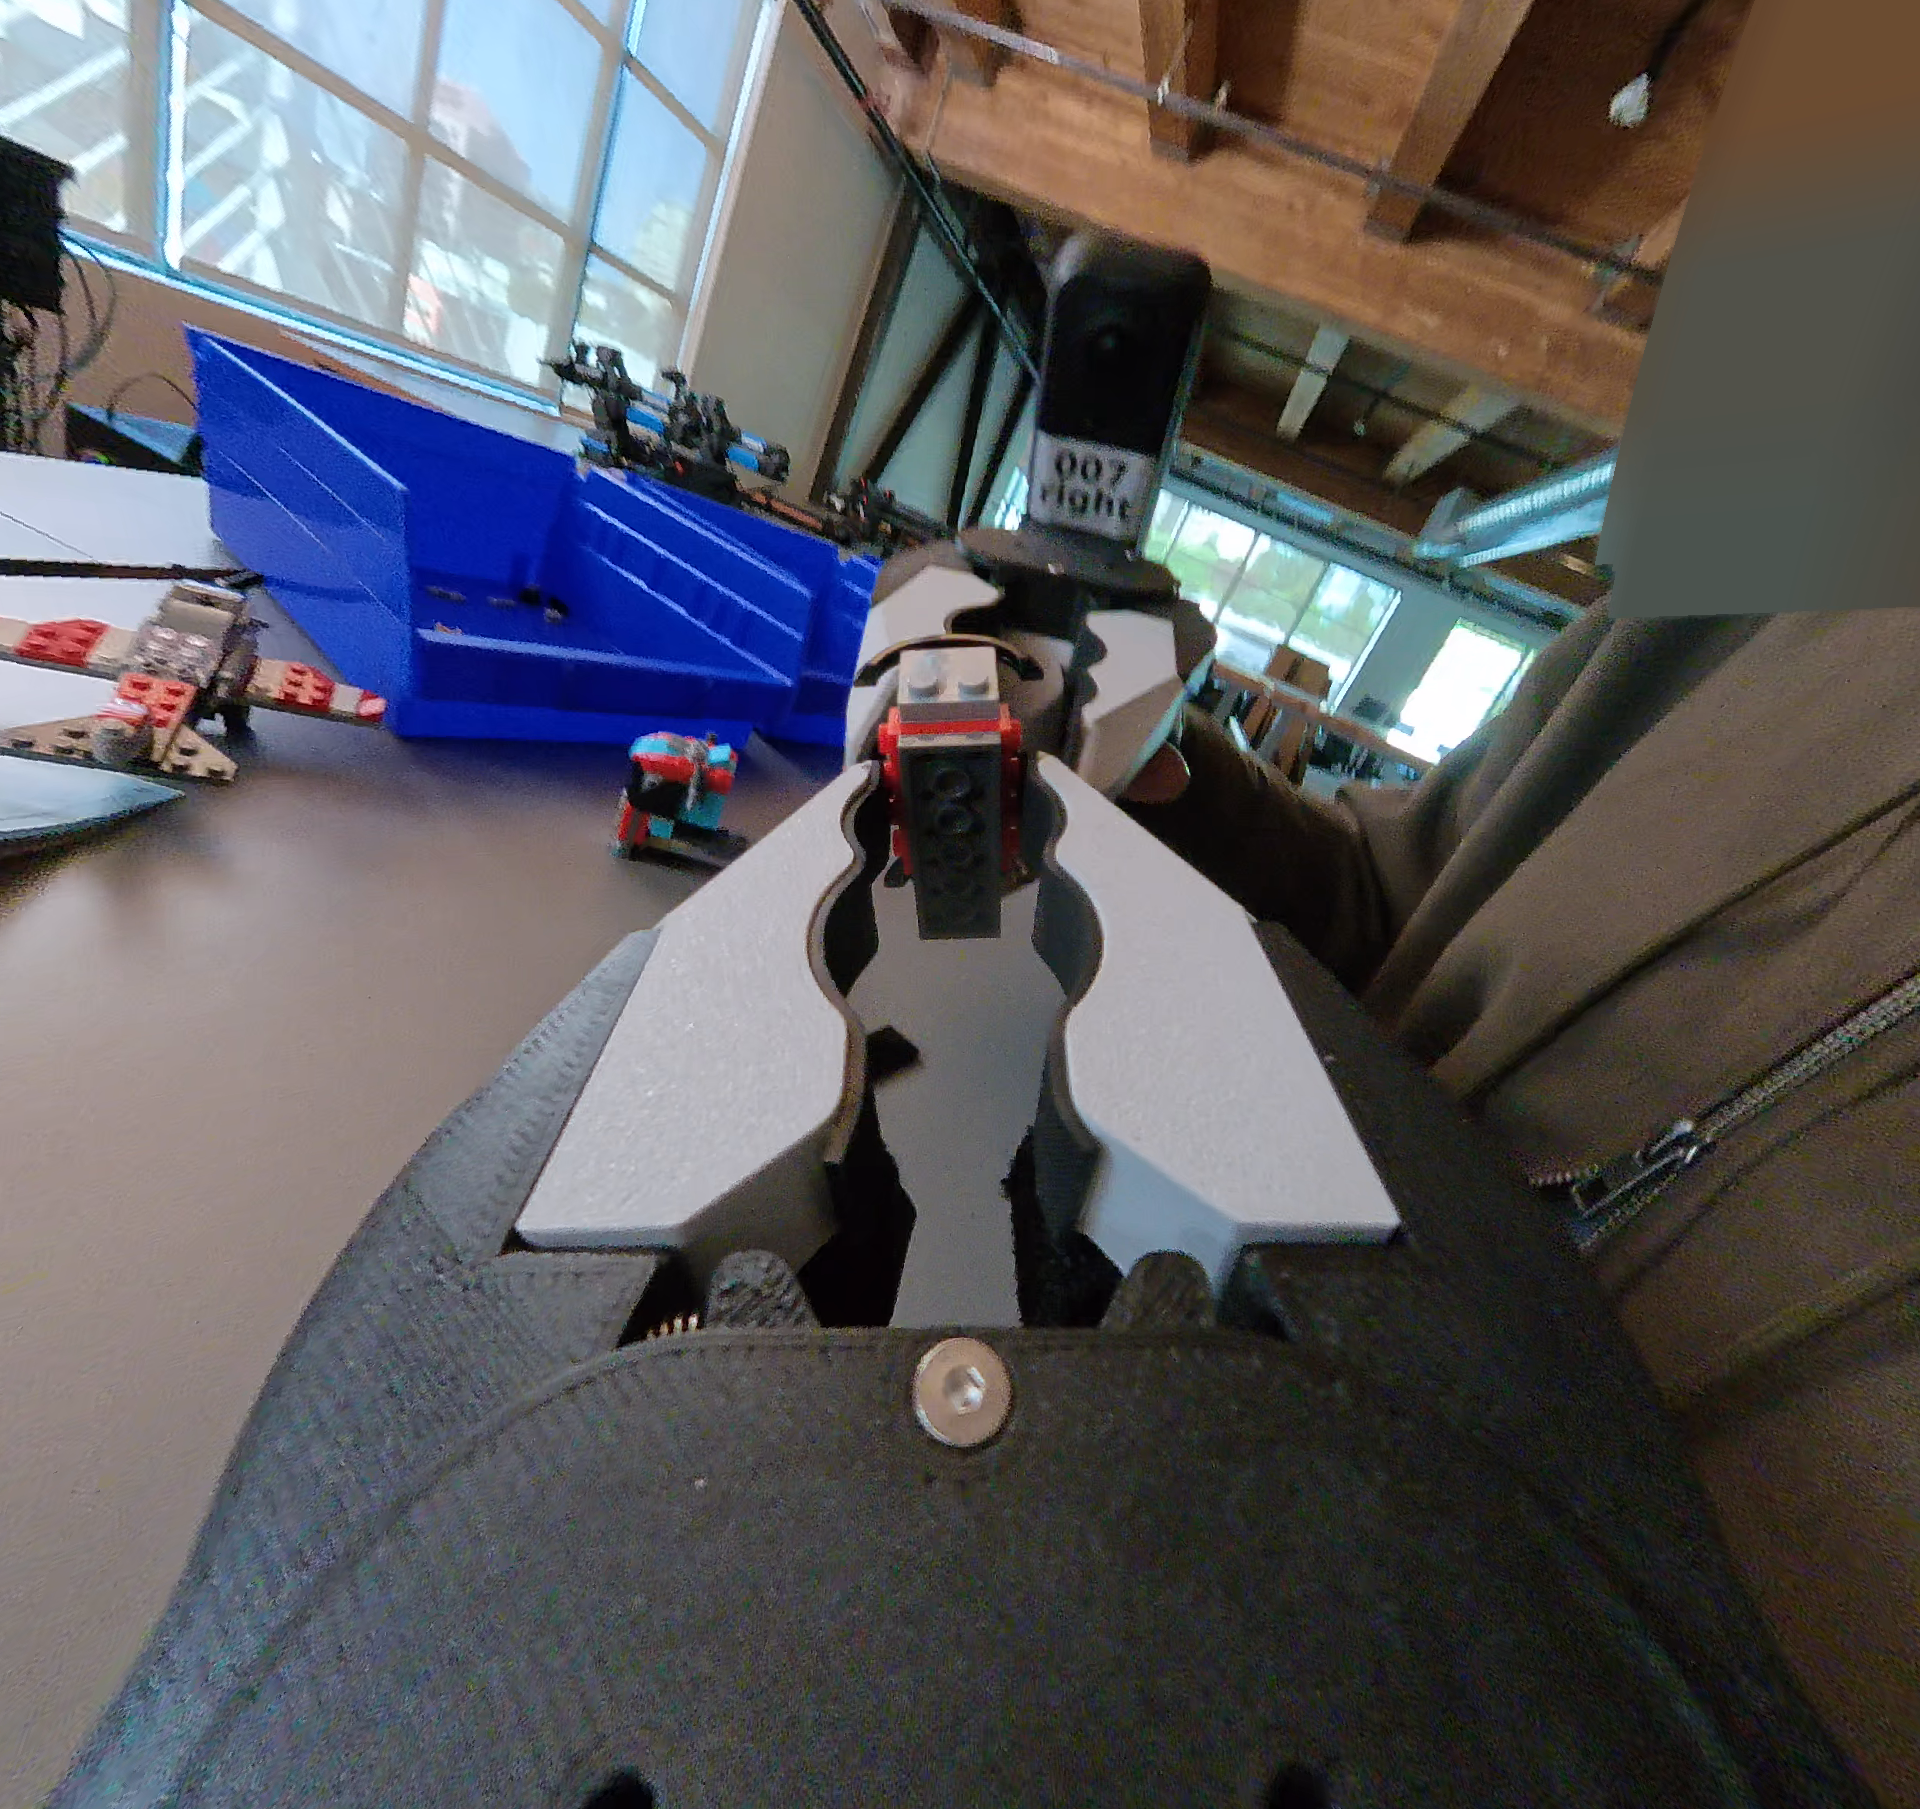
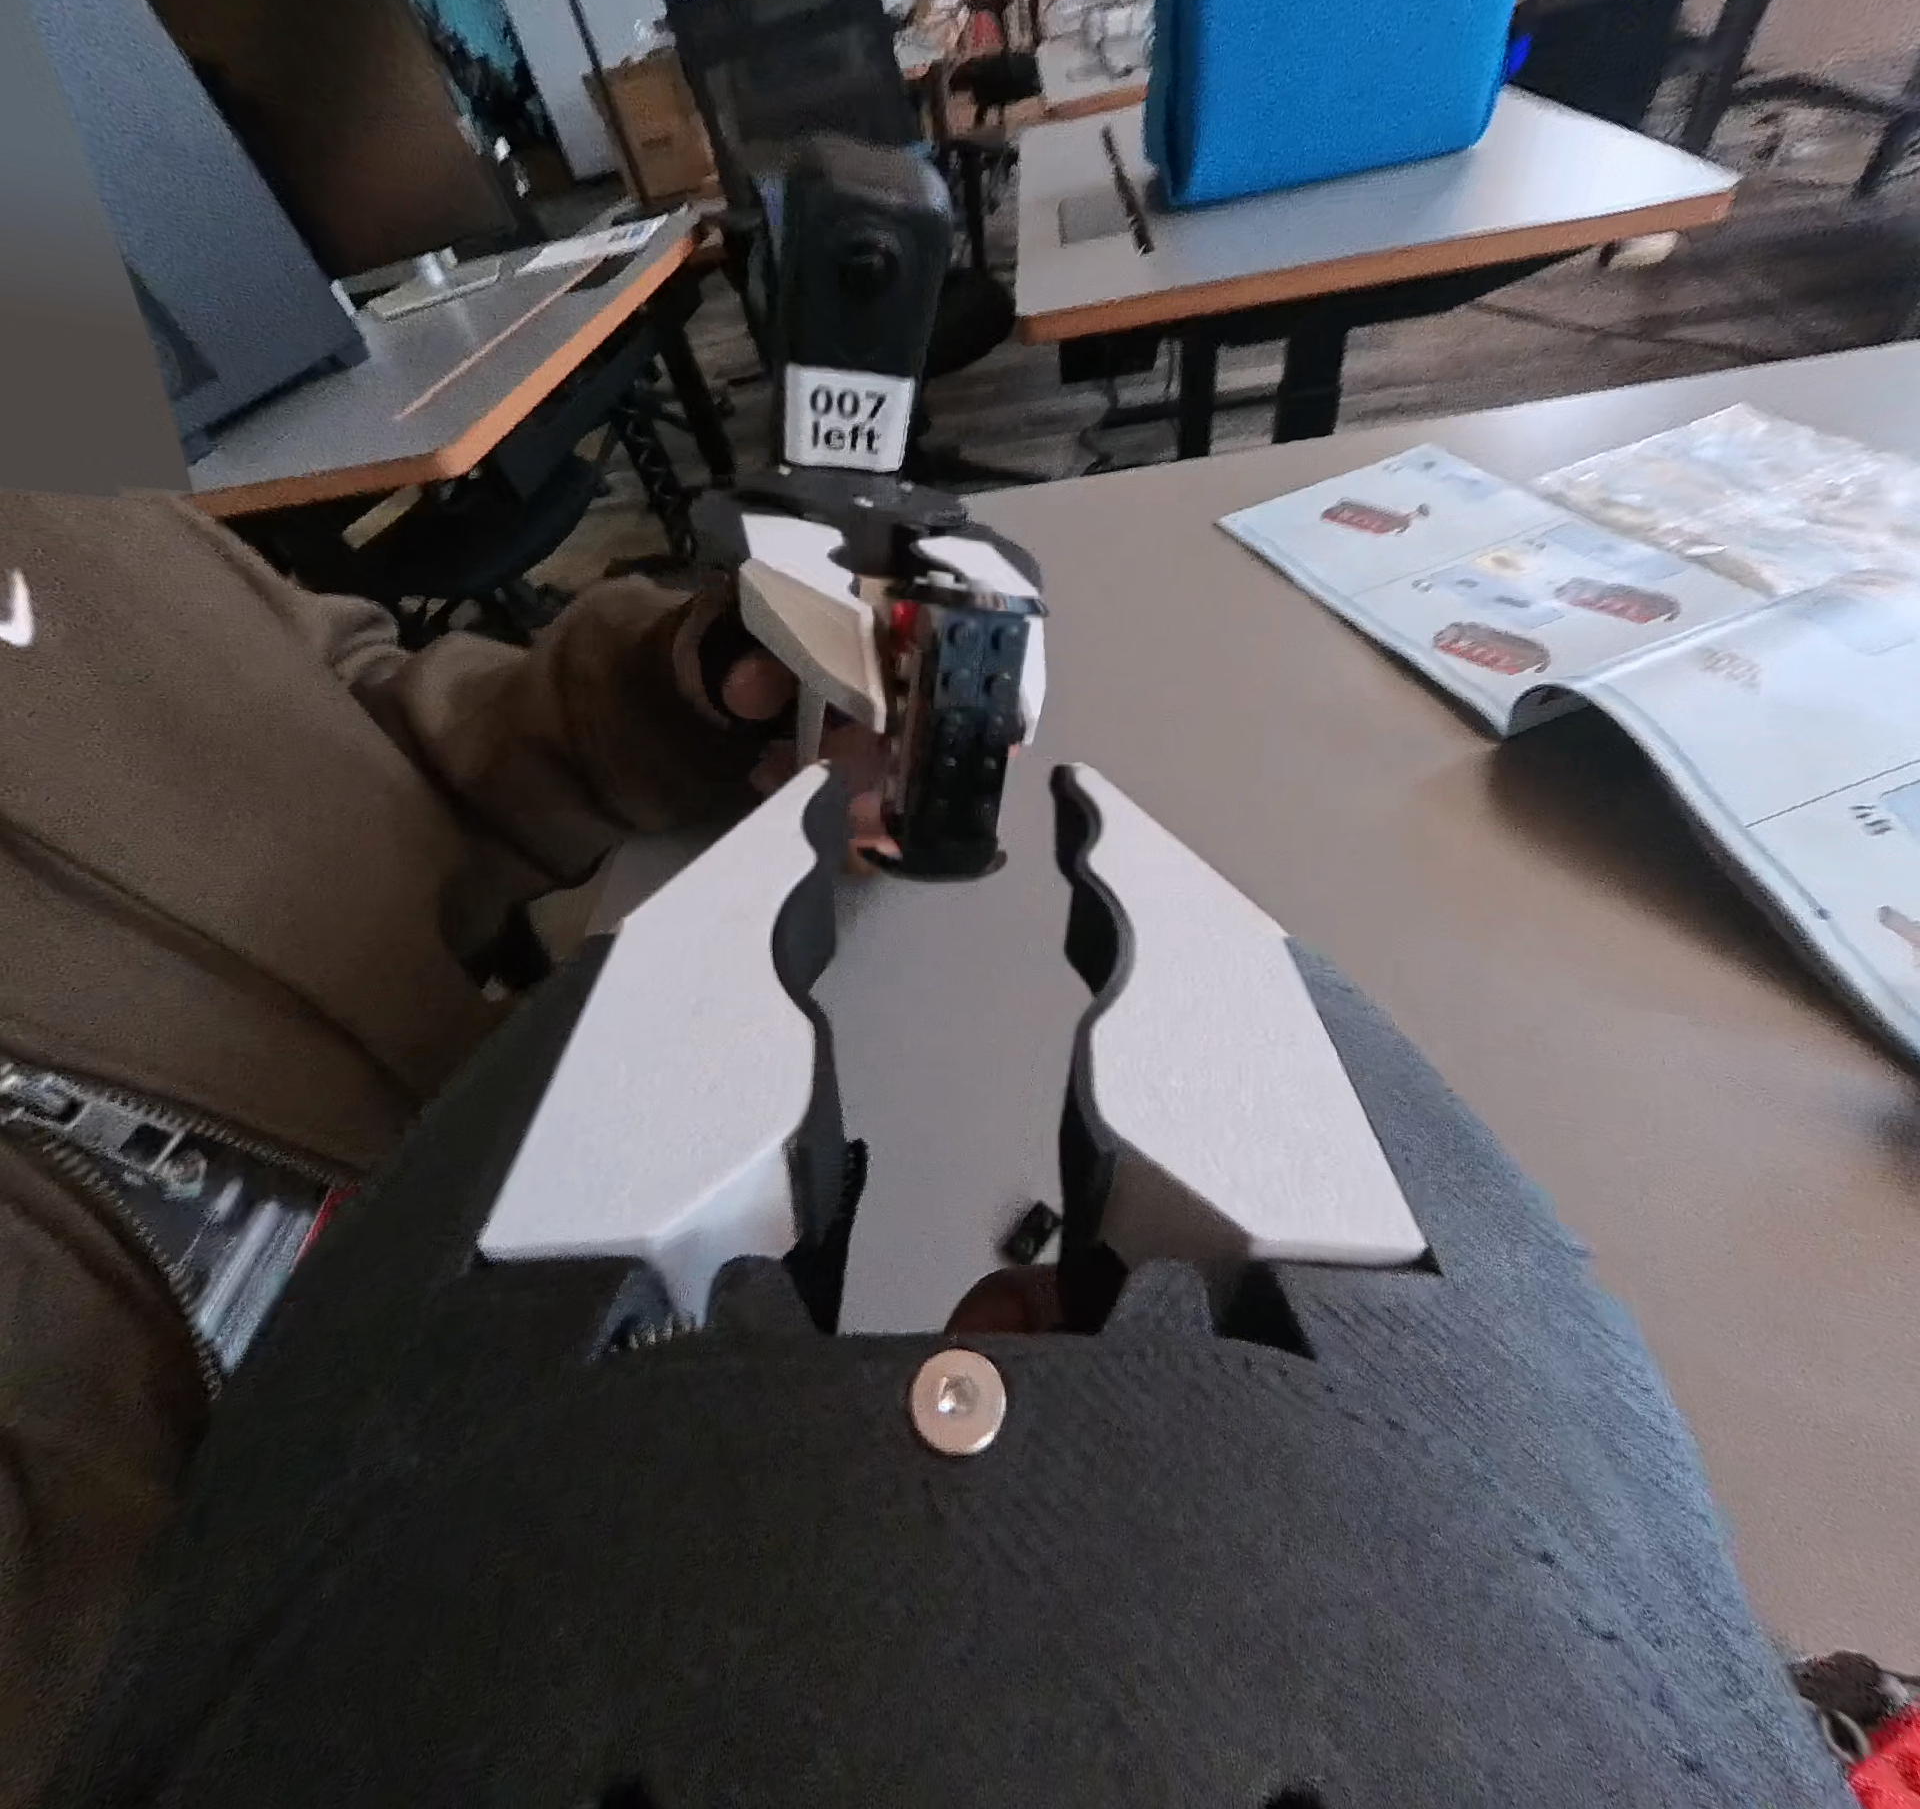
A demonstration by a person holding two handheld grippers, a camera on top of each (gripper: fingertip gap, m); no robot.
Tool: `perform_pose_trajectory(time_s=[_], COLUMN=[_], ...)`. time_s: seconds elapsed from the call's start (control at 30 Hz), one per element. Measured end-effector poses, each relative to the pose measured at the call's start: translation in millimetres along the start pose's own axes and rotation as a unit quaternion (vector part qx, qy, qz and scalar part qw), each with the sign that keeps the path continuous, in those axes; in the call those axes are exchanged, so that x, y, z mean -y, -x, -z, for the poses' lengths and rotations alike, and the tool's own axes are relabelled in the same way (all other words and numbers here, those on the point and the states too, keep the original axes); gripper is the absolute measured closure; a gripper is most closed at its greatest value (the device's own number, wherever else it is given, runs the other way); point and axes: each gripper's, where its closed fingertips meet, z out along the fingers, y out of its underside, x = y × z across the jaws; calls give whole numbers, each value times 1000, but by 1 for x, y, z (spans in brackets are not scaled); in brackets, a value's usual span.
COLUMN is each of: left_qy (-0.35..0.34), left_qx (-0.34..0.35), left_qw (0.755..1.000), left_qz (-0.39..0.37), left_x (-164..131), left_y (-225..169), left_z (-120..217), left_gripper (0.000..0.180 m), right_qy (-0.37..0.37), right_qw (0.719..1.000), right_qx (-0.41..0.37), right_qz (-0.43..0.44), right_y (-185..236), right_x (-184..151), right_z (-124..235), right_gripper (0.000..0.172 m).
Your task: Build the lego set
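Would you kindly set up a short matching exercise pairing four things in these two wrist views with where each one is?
Things:
1. brick assembly
2. blue bin
3. open booklet
4. small red and teal model

Places:
A. lying flat on the table, right wrist view
B. clamped in the left gripper
C. standing alone on the table before the bin
D. at the table's far side, below the windows

Pairs: 1-B, 2-D, 3-A, 4-C

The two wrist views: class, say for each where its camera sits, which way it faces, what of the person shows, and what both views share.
Left wrist view: sits on the left gripper, faces windows and a blue bin; its fingers clamp a brick stack; a brown sleeve shows.
Right wrist view: sits on the right gripper, open, faces desks and a booklet; a brown jacket shows.
Shared: the brick stack, the grey table, each other's gripper.
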Motion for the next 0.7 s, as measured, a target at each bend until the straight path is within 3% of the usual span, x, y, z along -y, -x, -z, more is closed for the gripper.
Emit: perform_pose_trajectory(time_s=[0.07,0.17,0.3,0.4,0.53,0.7], left_qy=[-43,-110,-165,-178,-166,-151], left_qx=[10,20,1,-14,-26,-32], left_qw=[999,992,979,972,971,973], left_qz=[16,63,120,154,168,169], left_x=[14,31,39,36,29,26], left_y=[6,17,18,16,12,10], left_z=[7,16,15,9,1,0], left_gripper=[156,156,156,156,156,156], right_qy=[-45,-112,-99,-85,-86,-81], right_qw=[998,990,964,929,893,874], right_qx=[-30,-76,-168,-226,-270,-272], right_qz=[13,47,181,279,349,394], right_y=[-5,-7,-11,-12,-10,-9], right_x=[9,19,13,15,19,23], right_z=[5,9,0,-4,-4,4], right_gripper=[119,117,112,112,120,136])
